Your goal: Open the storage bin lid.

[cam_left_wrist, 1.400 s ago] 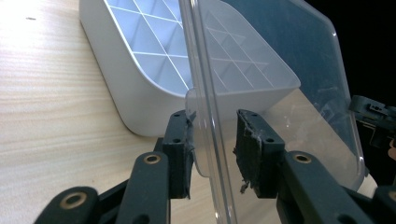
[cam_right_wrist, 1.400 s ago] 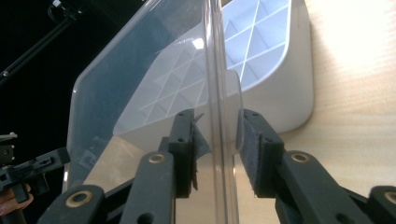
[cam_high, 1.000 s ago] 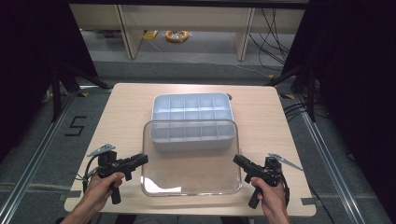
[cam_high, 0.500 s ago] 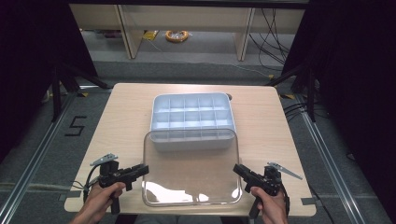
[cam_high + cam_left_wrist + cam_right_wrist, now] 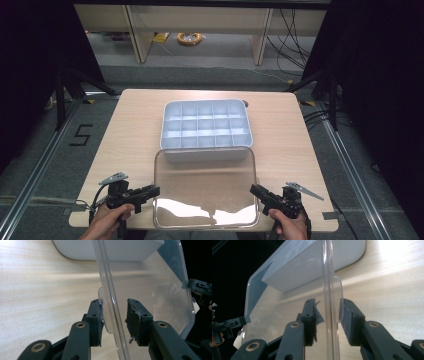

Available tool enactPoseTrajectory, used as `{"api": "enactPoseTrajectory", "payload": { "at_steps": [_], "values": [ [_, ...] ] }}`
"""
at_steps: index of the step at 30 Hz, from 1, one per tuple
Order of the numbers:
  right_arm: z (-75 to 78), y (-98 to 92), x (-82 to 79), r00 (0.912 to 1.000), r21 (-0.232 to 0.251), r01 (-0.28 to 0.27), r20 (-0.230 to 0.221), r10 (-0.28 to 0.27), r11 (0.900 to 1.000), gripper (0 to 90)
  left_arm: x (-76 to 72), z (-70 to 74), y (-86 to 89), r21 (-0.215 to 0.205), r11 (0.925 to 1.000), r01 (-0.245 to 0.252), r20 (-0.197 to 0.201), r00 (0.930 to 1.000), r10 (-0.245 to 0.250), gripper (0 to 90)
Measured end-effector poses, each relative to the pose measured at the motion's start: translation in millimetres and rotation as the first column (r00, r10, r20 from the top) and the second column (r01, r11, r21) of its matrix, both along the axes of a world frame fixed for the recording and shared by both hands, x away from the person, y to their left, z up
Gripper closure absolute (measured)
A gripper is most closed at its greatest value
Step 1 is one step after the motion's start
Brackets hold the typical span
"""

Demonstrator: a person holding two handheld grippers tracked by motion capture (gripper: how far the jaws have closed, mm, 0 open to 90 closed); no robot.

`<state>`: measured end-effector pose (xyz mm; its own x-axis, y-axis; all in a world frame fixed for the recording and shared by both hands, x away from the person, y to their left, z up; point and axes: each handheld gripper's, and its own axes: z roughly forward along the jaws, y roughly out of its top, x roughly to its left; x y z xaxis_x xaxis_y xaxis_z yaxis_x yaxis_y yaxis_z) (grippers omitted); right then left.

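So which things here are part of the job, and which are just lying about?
In the job:
clear lid
compartment tray
left gripper
right gripper

Lying about:
yellow cable coil on the floor
black cables behind the table

High view overhead, facing forward-down; both claw views close, low, sharing clear lid (image 5: 205, 187).
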<state>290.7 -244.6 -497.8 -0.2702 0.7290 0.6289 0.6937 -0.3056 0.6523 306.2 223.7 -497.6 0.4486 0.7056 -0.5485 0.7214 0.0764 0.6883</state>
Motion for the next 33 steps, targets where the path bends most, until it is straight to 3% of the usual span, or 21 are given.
{"api": "enactPoseTrajectory", "payload": {
  "at_steps": [2,3,5,6,7,8,9,12,14,15,16,19,20,21,22,24,25,26,29,31,33],
  "values": [
    [-2.4,1.1,-1.3,0.9999,0.019,0.008,-0.015,-0.008,1.0,66.7,-2.1,-1.9,-1.0,-0.002,0.9999,-0.014,0.001,0.9999,0.014,64.4],
    [-3.8,-0.3,-1.5,1.0,-0.01,0.002,-0.007,-0.002,1.0,66.5,-2.9,-2.4,0.4,0.011,0.9999,-0.002,0.0,1.0,0.002,64.3],
    [-4.6,-0.6,-2.0,0.9999,-0.016,-0.011,0.001,0.011,1.0,66.5,-3.4,-3.9,-0.5,0.003,1.0,-0.009,0.0,1.0,0.009,64.3],
    [-4.1,2.0,-3.3,0.9995,0.027,-0.001,-0.033,0.002,1.0,66.5,-3.4,-4.5,1.3,0.009,0.9999,0.01,-0.011,0.9999,-0.01,64.4],
    [-4.2,2.6,-3.3,0.9984,0.005,0.009,-0.055,-0.009,1.0,66.5,-3.5,-5.1,2.7,0.024,0.9995,0.022,-0.007,0.9997,-0.022,64.4],
    [-6.1,1.1,-2.0,0.9997,-0.024,-0.001,-0.026,0.0,1.0,66.4,-4.1,-6.0,0.1,0.003,1.0,-0.001,-0.011,0.9999,0.002,64.3],
    [-4.7,3.5,-3.9,0.9986,0.015,0.0,-0.053,0.0,1.0,66.1,-4.3,-6.6,0.3,0.004,1.0,-0.002,-0.011,0.9999,0.002,64.3],
    [-6.9,1.9,-2.4,0.9997,-0.016,-0.009,-0.022,0.009,1.0,66.0,-5.0,-7.1,0.6,0.011,0.9999,0.0,-0.018,0.9998,0.0,64.2],
    [-5.8,2.8,-3.6,0.9994,0.003,-0.006,-0.033,0.006,1.0,65.7,-5.5,-7.3,0.6,0.009,1.0,0.003,-0.02,0.9998,-0.002,64.2],
    [-4.2,4.5,-5.2,0.9968,0.044,-0.01,-0.079,0.013,0.999,65.1,-5.4,-7.2,0.7,0.008,1.0,0.005,-0.021,0.9998,-0.005,64.2],
    [-6.6,1.6,-3.7,0.9993,-0.018,-0.013,-0.034,0.012,1.0,64.8,-5.2,-7.3,0.8,0.007,0.9999,0.008,-0.022,0.9997,-0.008,64.3],
    [-8.7,4.0,-3.5,0.9977,-0.016,-0.008,-0.068,0.007,1.0,64.8,-5.4,-8.9,0.9,0.013,0.9998,0.012,-0.035,0.9993,-0.012,63.9],
    [-9.9,2.2,-2.9,0.9991,-0.032,-0.025,-0.036,0.023,0.999,64.7,-5.6,-9.4,0.7,0.014,0.9999,0.01,-0.034,0.9994,-0.009,63.7],
    [-8.9,3.9,-4.3,0.9979,-0.002,-0.022,-0.061,0.022,1.0,64.6,-5.8,-9.2,0.4,0.017,0.9998,0.01,-0.035,0.9994,-0.009,63.6],
    [-10.6,2.2,-3.2,0.9989,-0.039,-0.026,-0.039,0.025,0.999,64.5,-5.5,-9.6,0.0,0.015,0.9998,0.014,-0.028,0.9995,-0.013,63.6],
    [-11.0,2.0,-3.1,0.9989,-0.049,-0.023,-0.042,0.021,0.999,64.5,-5.4,-9.5,-0.2,0.018,0.9997,0.016,-0.026,0.9995,-0.015,63.6],
    [-9.1,4.6,-4.6,0.9959,-0.014,-0.006,-0.09,0.005,1.0,64.5,-5.3,-10.1,-0.5,0.023,0.9996,0.015,-0.029,0.9995,-0.015,63.6],
    [-12.1,2.6,-2.8,0.998,-0.038,-0.022,-0.06,0.019,0.999,64.4,-5.1,-10.6,-0.6,0.031,0.9994,0.016,-0.04,0.9991,-0.015,63.5],
    [-11.9,4.4,-3.7,0.9957,-0.023,-0.02,-0.09,0.018,1.0,63.8,-3.3,-12.7,-0.4,0.03,0.9993,0.023,-0.056,0.9982,-0.021,63.1],
    [-17.0,2.1,0.1,0.9983,-0.083,-0.031,-0.052,0.027,0.996,63.8,-3.7,-14.3,-1.9,0.029,0.9996,-0.001,-0.049,0.9988,0.002,63.0],
    [-16.2,2.9,-0.9,0.9973,-0.074,-0.032,-0.068,0.027,0.997,63.8,-3.0,-13.9,-1.1,0.031,0.9993,0.018,-0.06,0.9981,-0.016,62.9]
  ]
}}
